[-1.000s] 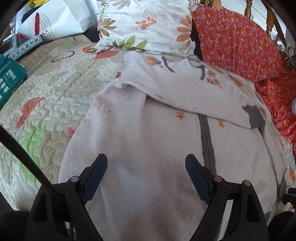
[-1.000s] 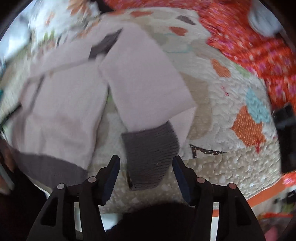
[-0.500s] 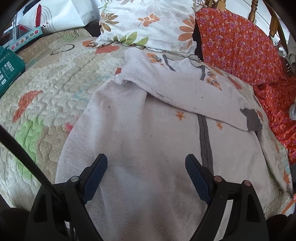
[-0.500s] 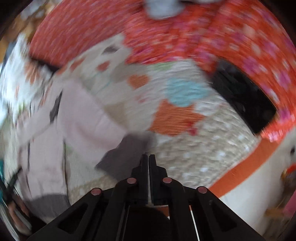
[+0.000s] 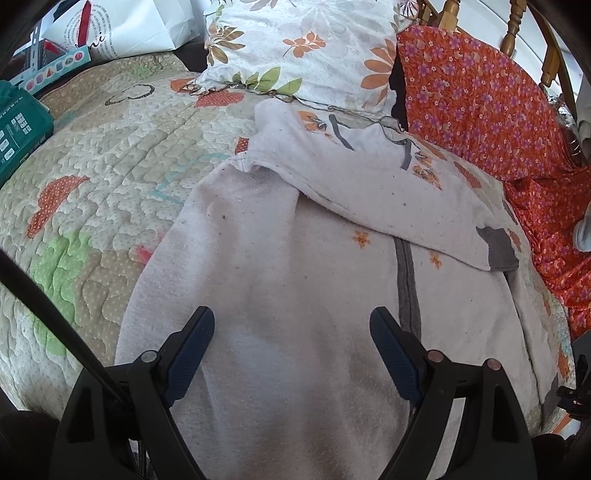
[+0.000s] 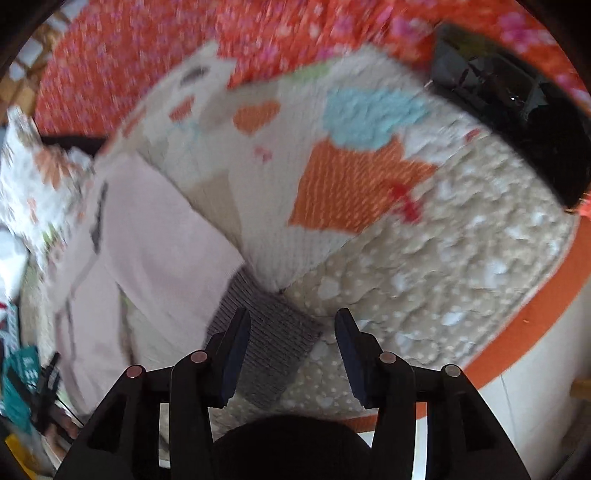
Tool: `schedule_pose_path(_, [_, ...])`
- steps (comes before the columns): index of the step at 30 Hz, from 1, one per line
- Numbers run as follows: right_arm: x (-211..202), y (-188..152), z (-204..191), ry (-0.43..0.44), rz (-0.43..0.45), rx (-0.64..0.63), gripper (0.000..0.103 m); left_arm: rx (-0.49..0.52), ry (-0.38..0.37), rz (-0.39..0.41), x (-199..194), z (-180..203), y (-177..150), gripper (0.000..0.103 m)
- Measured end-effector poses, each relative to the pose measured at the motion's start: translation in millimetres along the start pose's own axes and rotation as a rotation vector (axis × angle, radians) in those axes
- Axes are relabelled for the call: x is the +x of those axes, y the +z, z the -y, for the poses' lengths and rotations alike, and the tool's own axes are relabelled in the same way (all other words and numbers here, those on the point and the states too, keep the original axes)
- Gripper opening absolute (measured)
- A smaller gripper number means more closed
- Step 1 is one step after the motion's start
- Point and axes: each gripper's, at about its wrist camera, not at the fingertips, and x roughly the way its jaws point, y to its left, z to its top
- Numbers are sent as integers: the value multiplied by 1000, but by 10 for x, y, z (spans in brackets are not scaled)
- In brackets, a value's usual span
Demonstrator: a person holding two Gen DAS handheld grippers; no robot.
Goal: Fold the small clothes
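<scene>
A small pale pink sweater [image 5: 277, 258] lies flat on the quilt [image 5: 110, 166]. One sleeve [image 5: 369, 184] is folded across its chest and ends in a grey cuff [image 5: 498, 251]. My left gripper [image 5: 291, 314] hovers open over the sweater's lower body with nothing between its fingers. In the blurred right wrist view the other sleeve [image 6: 155, 240] stretches out to a grey ribbed cuff [image 6: 269, 332]. My right gripper [image 6: 293, 317] is just above that cuff. Its jaws are opening, the cuff lies between them, and the pads are off it.
A floral pillow [image 5: 314, 44] and orange flowered fabric [image 5: 480, 92] lie behind the sweater. A teal box [image 5: 18, 129] and a white paper bag [image 5: 129, 26] sit at the left. A black object [image 6: 517, 110] rests on the quilt near its orange-trimmed edge [image 6: 535, 314].
The right gripper shut at the grey cuff half a second ago and has opened again. It also rolled and slid sideways. The left gripper has barely moved.
</scene>
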Motion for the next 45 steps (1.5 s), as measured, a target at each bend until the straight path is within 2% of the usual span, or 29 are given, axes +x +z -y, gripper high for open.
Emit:
schedule_pose_path(2, [53,-6,-175,-82,5,-93,51,4,4,11,-30,2,3,85])
schedule_pose_path(4, [58,-35,-356,-111,10,-169,5,8,9,30,-76,5,21,85])
schedule_pose_path(6, [39,-21,-397,-66,10,-166,4,6,11,51,-141,-17,63,85])
schedule_pose_path(11, [-429,231,-395,-41,149,-102,4,-41,42,94,-313,-241,260,85])
schedule_pose_path(15, [-915,636,-333,-113,262,-6,4,-157,54,109,-448,-655,478,85])
schedule_pose_path(19, [-1316,1010,-539,-123,339,30,4,-297,85,143,-523,-1120,562,85])
schedule_pose_path(23, [-1436,1193,-1332,-45,334,-67,4,-374,94,128,-448,-1388,574,85])
schedule_pose_path(28, [-1111,1133,-2879,89,242,-293,4,-400,98,113,-344,-1495,552,85])
schedule_pose_path(31, [-718,885,-3941,176,164,-444,4,-420,111,117,-322,-1582,546,85])
schedule_pose_path(37, [79,193,-5471,254,39,-662,4,-474,122,102,-254,-1763,516,85])
schedule_pose_path(42, [966,-195,-6098,170,-60,-757,4,-462,117,83,-190,-1780,519,85])
schedule_pose_path(45, [1393,-327,-6221,131,-111,-785,8,-453,115,73,-158,-1778,525,85])
